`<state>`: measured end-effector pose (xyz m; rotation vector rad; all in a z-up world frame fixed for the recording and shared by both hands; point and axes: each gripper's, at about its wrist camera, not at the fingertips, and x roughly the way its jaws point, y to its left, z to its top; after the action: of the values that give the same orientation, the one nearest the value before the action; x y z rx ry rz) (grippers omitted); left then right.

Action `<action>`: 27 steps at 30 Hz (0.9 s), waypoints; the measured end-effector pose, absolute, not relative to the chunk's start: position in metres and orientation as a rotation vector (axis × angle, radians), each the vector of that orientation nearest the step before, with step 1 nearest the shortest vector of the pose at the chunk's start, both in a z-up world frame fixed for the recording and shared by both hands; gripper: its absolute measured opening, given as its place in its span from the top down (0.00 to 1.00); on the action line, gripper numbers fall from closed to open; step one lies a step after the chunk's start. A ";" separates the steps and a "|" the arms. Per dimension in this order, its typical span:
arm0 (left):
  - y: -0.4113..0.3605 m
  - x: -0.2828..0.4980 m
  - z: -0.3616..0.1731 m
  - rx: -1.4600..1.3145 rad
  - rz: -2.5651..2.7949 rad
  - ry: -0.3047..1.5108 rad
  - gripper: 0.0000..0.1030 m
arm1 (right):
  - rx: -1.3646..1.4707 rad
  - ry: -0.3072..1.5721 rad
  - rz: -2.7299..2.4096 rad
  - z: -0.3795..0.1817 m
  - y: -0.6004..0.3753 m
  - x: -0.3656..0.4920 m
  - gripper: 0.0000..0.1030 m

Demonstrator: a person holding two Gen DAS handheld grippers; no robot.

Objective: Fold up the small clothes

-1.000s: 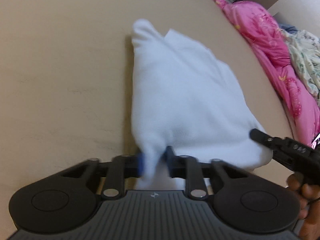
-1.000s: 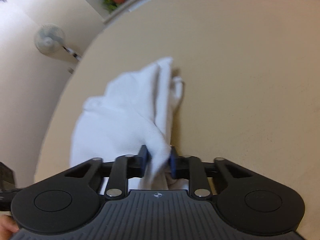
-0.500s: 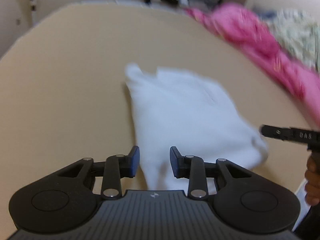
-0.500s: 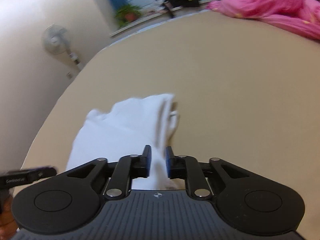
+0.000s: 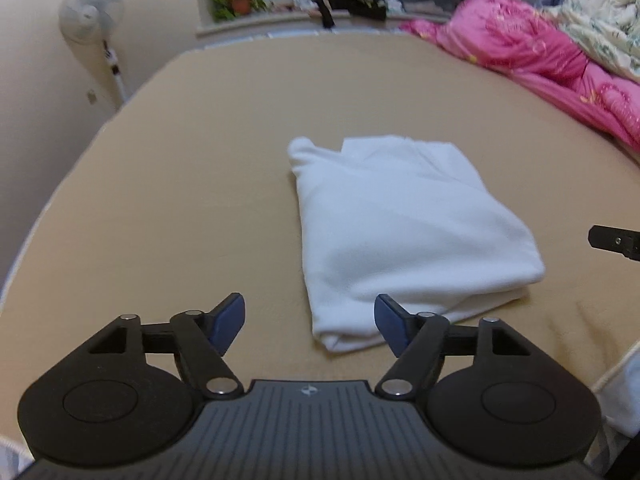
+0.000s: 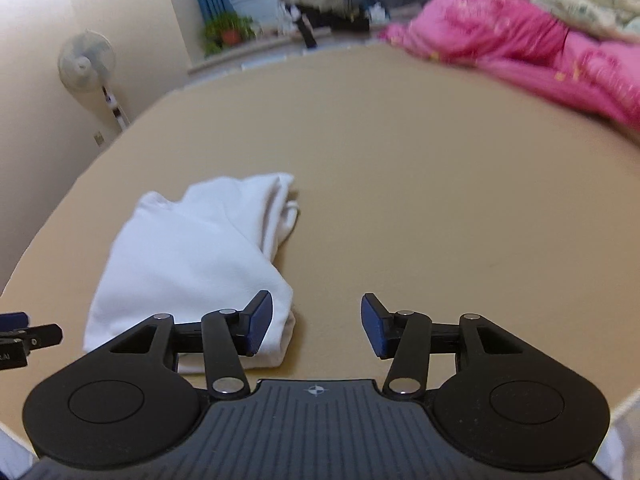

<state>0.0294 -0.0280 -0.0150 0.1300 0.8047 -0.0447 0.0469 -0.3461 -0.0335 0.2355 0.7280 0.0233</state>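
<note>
While the blue pads (image 5: 229,319) of the left gripper (image 5: 310,320) are opening, nothing is caught between them — only the near corner of the folded white garment (image 5: 404,232) is seen past the gap, lying free on the tan bed surface (image 5: 200,160). The right gripper (image 6: 316,330) is likewise opening, and bare bedding alone is framed by its pads (image 6: 258,322); the garment (image 6: 188,264) is seen to its left, its near right corner just behind the left pad.

The garment is laid flat ahead of both grippers, its long axis running away from them toward the window end of the bed, with a collar-like notch at the far edge. It lies between the two hands: slightly right of the left gripper's line, left of the right one's. Neither hand is judged clearly nearer. This fold appears complete — a pink quilt (image 5: 540,56) is bunched well apart at the right.
</note>
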 end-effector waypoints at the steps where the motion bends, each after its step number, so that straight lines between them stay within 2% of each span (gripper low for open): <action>1: -0.031 0.026 -0.006 0.123 -0.039 0.797 0.20 | 0.230 0.701 0.018 -0.029 -0.345 0.037 0.47; 4: -0.030 -0.004 0.013 0.108 -0.026 0.758 0.17 | 0.230 0.635 0.020 -0.014 -0.339 0.011 0.45; 5: -0.030 -0.018 0.018 0.110 -0.025 0.742 0.16 | 0.230 0.613 0.024 -0.012 -0.337 0.004 0.41; 6: -0.030 -0.032 0.023 0.115 -0.025 0.724 0.11 | 0.228 0.594 0.028 -0.005 -0.337 -0.009 0.39; 8: -0.030 -0.053 0.032 0.129 -0.019 0.685 0.01 | 0.213 0.559 0.040 0.006 -0.331 -0.033 0.26; 13: -0.031 -0.103 0.038 0.141 -0.024 0.585 0.01 | 0.155 0.504 0.083 0.020 -0.311 -0.075 0.13; 15: -0.032 -0.111 0.027 0.134 -0.007 0.578 0.00 | 0.149 0.487 0.102 0.026 -0.303 -0.084 0.12; 18: -0.035 -0.102 0.012 0.115 0.015 0.660 0.01 | 0.125 0.483 0.094 0.024 -0.295 -0.087 0.10; 27: -0.062 -0.087 0.002 0.164 0.032 0.652 0.01 | 0.150 0.539 0.050 0.023 -0.298 -0.067 0.10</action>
<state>-0.0868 -0.0615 0.0022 0.1636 0.6523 0.0317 -0.0669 -0.2979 0.0225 0.1502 0.5387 0.0497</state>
